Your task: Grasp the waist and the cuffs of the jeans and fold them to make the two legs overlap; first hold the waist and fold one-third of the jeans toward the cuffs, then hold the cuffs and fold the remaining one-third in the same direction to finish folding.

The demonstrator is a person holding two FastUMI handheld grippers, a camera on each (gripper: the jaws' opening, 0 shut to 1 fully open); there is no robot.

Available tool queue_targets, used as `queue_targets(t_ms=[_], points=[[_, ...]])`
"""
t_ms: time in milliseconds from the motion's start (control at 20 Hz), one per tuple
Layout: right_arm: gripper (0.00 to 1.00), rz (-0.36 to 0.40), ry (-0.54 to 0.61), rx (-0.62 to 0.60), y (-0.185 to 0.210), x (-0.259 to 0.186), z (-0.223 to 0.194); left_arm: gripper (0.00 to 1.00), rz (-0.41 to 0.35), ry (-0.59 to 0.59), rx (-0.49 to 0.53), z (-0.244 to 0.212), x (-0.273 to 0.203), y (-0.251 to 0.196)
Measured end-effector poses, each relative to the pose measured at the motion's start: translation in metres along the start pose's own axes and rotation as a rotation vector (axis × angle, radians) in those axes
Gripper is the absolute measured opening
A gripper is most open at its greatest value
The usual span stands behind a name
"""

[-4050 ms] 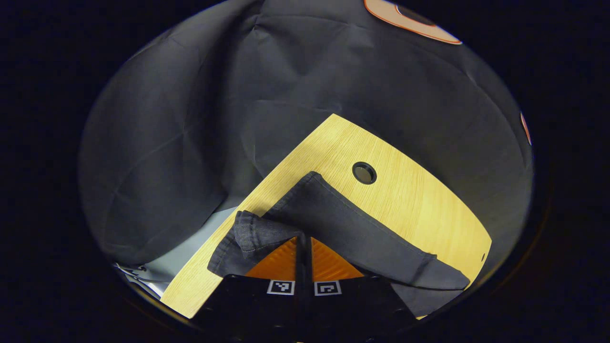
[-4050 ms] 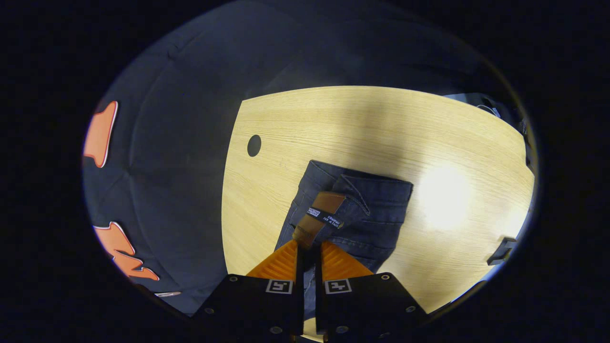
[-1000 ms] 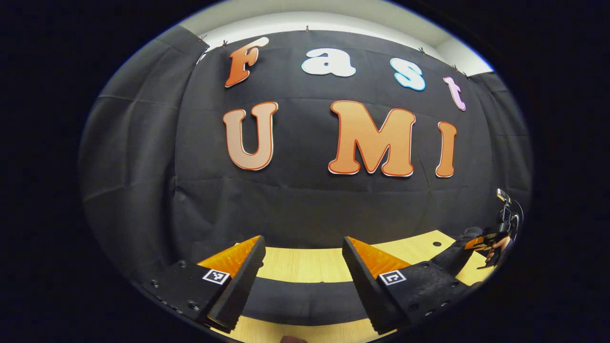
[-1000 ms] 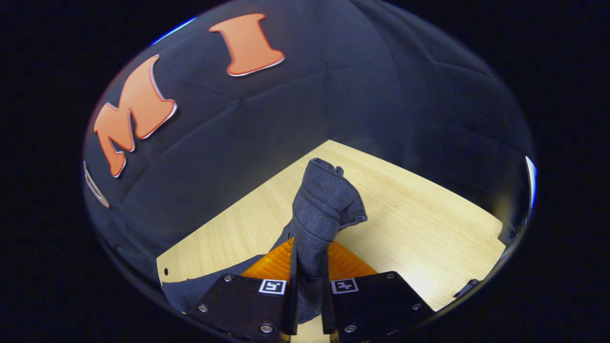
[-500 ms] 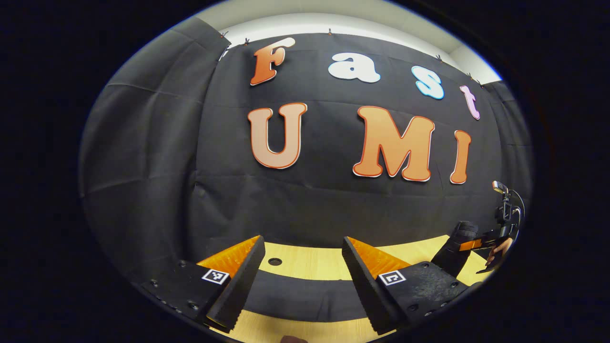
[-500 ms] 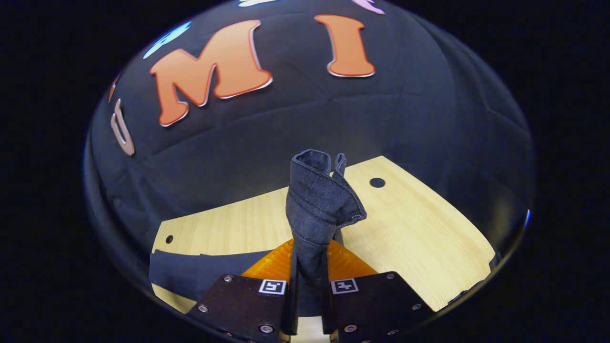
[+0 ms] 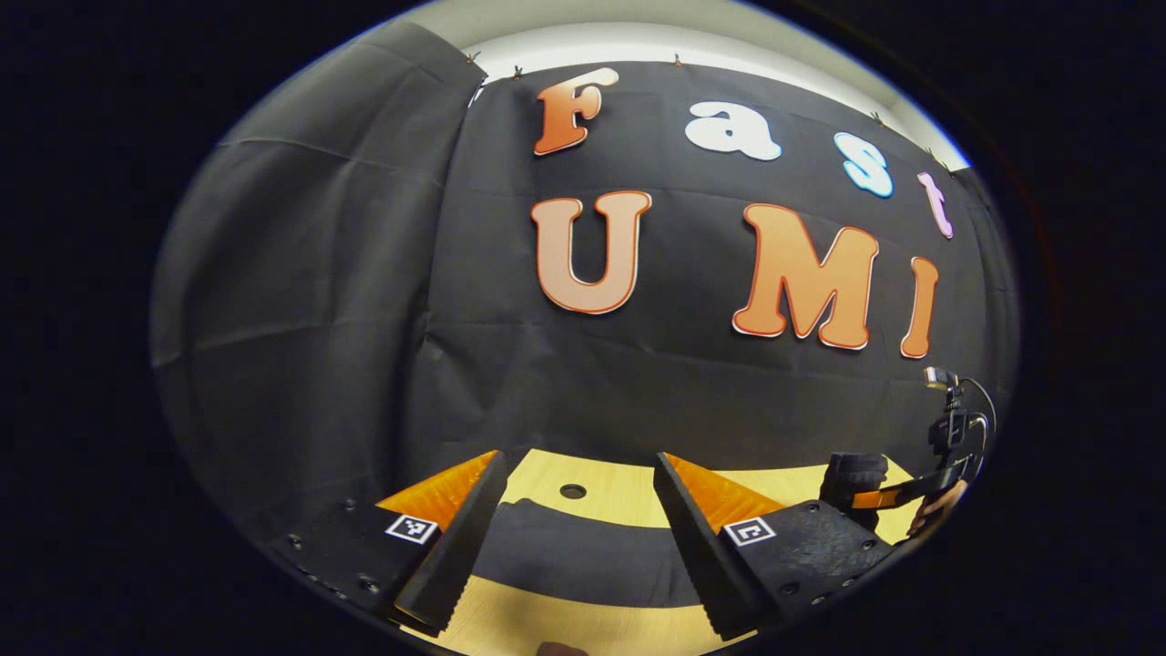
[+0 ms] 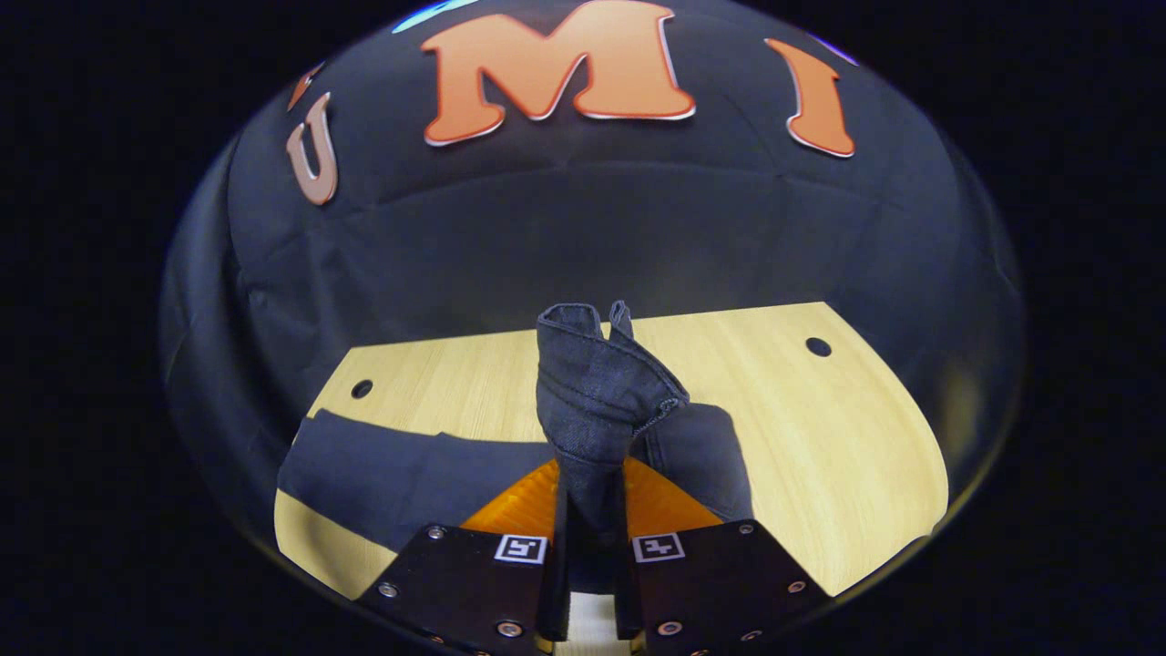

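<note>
between the right claw's [image 8: 590,492] fingers, the jeans [image 8: 597,392] stand bunched.

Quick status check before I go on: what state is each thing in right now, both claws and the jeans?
Left claw: open, holding nothing, low over the jeans.
Right claw: shut on a bunched end of the jeans, lifted off the table.
Dark blue denim jeans: one end raised in the right claw, the rest lying flat.
Light wooden table: carries the jeans.

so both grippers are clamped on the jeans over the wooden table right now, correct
Not quite. In the left gripper view the left gripper is open, holding nothing. The right gripper is clamped on the jeans over the wooden table.
</note>
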State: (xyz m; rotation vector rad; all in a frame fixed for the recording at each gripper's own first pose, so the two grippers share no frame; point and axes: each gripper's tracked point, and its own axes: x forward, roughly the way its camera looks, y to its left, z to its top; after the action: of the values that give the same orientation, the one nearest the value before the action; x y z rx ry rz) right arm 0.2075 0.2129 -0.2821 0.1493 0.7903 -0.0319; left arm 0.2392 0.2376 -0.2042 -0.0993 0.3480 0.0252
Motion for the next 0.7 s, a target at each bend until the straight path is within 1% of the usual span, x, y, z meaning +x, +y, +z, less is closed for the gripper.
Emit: queue_targets(t_ms=[50,250,350,450,500,600,650,700], points=[[0.20,0.011,0.025,-0.015,0.005,0.004,-0.010,0.98,0.010,0.009,-0.007,-0.002,0.001,0.006],[0.20,0.013,0.120,-0.059,0.015,0.014,-0.042,0.98,0.058,0.064,-0.043,-0.021,0.004,0.031],[0.22,0.039,0.142,-0.068,0.024,0.017,-0.049,0.98,0.067,0.113,-0.073,-0.034,0.007,0.040],[0.31,0.074,0.164,-0.054,0.037,0.016,-0.057,0.98,0.062,0.179,-0.094,-0.049,0.009,0.043],[0.41,0.081,0.168,-0.048,0.040,0.017,-0.059,0.98,0.063,0.204,-0.102,-0.058,0.015,0.047],[0.52,0.085,0.173,-0.051,0.045,0.010,-0.064,0.98,0.064,0.255,-0.115,-0.070,0.022,0.051],[0.54,0.118,0.170,-0.041,0.054,0.004,-0.065,0.98,0.066,0.284,-0.129,-0.075,0.025,0.052],[0.54,0.169,0.166,-0.019,0.067,-0.002,-0.064,0.98,0.069,0.320,-0.149,-0.085,0.030,0.055]])
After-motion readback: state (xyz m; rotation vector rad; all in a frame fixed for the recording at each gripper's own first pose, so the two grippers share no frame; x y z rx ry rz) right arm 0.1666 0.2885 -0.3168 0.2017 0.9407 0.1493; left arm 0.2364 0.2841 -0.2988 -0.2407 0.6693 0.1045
